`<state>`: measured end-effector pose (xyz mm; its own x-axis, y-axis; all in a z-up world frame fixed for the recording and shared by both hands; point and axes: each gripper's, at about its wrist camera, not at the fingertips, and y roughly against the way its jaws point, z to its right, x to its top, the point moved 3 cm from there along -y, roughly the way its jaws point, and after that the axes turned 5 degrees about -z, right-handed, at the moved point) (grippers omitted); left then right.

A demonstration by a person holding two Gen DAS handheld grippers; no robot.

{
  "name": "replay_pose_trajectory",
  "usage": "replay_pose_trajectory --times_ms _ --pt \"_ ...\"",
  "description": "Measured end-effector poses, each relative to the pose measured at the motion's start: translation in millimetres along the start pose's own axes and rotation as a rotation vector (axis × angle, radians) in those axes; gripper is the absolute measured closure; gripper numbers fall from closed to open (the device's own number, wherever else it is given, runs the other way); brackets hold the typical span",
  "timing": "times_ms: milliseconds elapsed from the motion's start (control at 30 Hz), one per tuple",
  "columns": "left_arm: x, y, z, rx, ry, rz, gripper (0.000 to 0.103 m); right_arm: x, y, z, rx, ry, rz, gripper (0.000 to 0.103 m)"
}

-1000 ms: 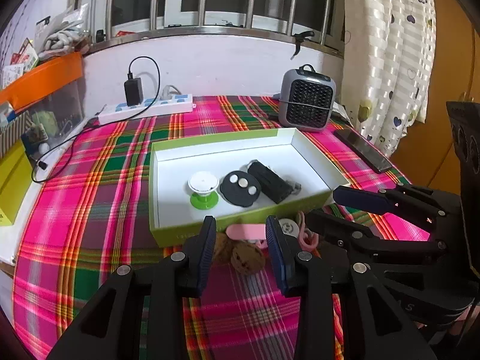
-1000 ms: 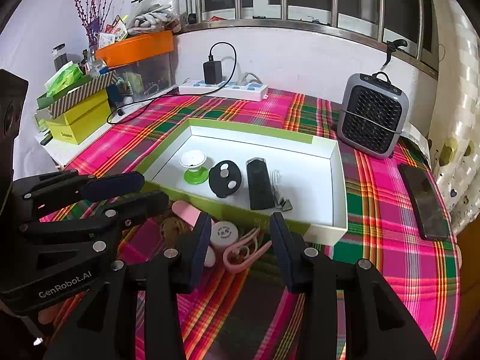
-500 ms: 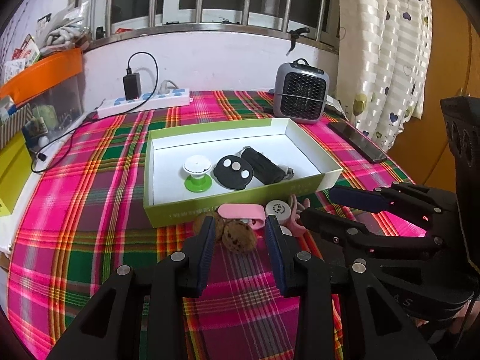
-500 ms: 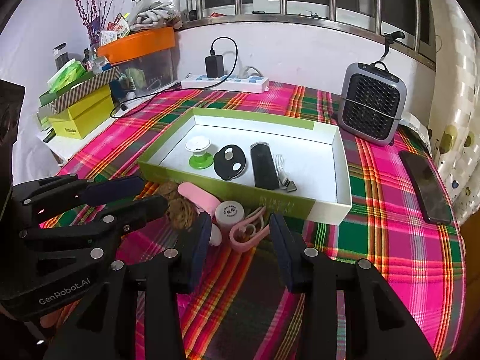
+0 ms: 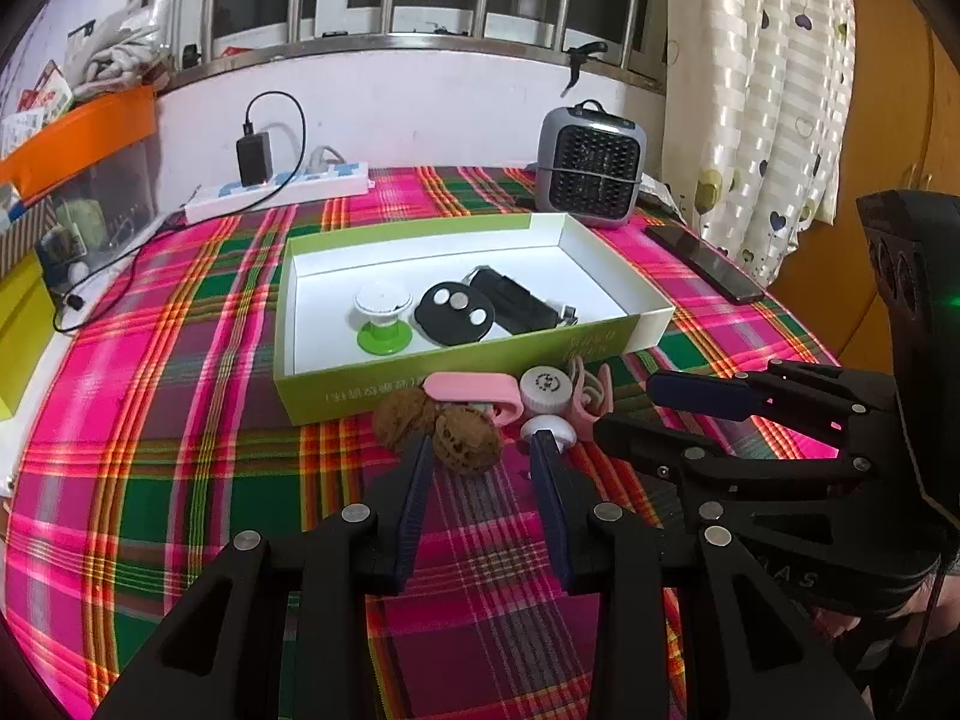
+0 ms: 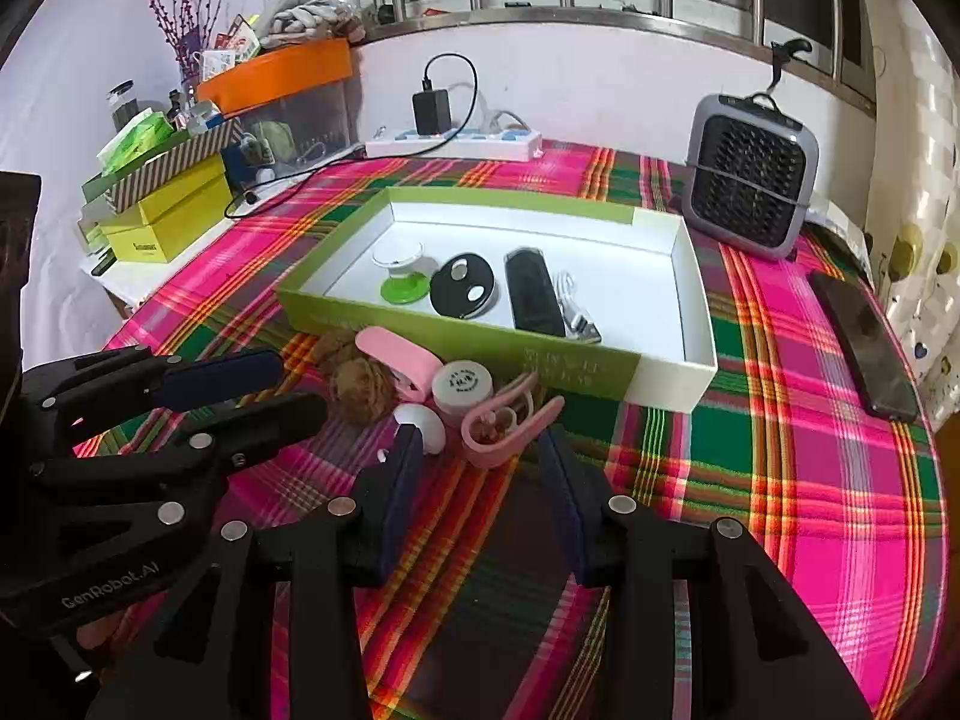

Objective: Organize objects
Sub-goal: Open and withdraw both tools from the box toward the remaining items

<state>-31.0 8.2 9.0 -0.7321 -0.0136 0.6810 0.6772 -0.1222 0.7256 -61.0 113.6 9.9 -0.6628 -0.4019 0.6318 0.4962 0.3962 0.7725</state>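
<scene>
Both grippers hang over the plaid table [image 5: 180, 420], side by side. The left gripper [image 5: 480, 450] has its jaws part open with nothing gripped; a brown walnut [image 5: 465, 441] lies on the cloth just beyond the tips, a second walnut [image 5: 402, 414] touching it on the left. The right gripper [image 6: 480, 444] also has its jaws part open and empty, its tips just short of a pink clip [image 6: 504, 420] and a small white cap [image 6: 423, 423]. Next to these, a white round jar [image 6: 462, 384] and a pink case [image 6: 399, 360] crowd against the near wall of the green box [image 6: 480, 342]. Inside the box sit a white and green stand [image 6: 402, 276], a black disc [image 6: 462, 285] and a black bar [image 6: 534, 300]; the right wrist view shows silver metal pieces [image 6: 579, 312] beside the bar more clearly than the left one does. Only the right wrist view takes in the stacked yellow boxes [image 6: 168, 222] and purple twigs [image 6: 180, 12] at the far left. Only the left wrist view catches the spotted curtain [image 5: 768, 90] and wooden door [image 5: 888, 180] at right. Each view shows the other gripper from the side. The grey fan [image 5: 591, 171], the power strip [image 5: 282, 195] and the dark phone [image 5: 702, 264] appear in both views.
</scene>
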Motion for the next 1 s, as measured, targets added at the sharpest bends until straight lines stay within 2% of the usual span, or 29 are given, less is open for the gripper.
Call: replay_pose_trajectory --times_ms 567,800,1000 --pt "0.4 -11.6 -4.9 -0.031 0.018 -0.022 0.071 3.6 -27.6 9.8 0.019 -0.051 -0.075 0.061" --pt "0.6 -12.7 -5.1 -0.033 0.017 -0.023 0.071 9.5 -33.2 16.5 0.023 -0.087 -0.074 0.061" --pt "0.1 -15.1 -1.5 -0.043 0.014 -0.026 0.071 4.5 -27.0 28.8 -0.008 -0.105 -0.071 0.062"
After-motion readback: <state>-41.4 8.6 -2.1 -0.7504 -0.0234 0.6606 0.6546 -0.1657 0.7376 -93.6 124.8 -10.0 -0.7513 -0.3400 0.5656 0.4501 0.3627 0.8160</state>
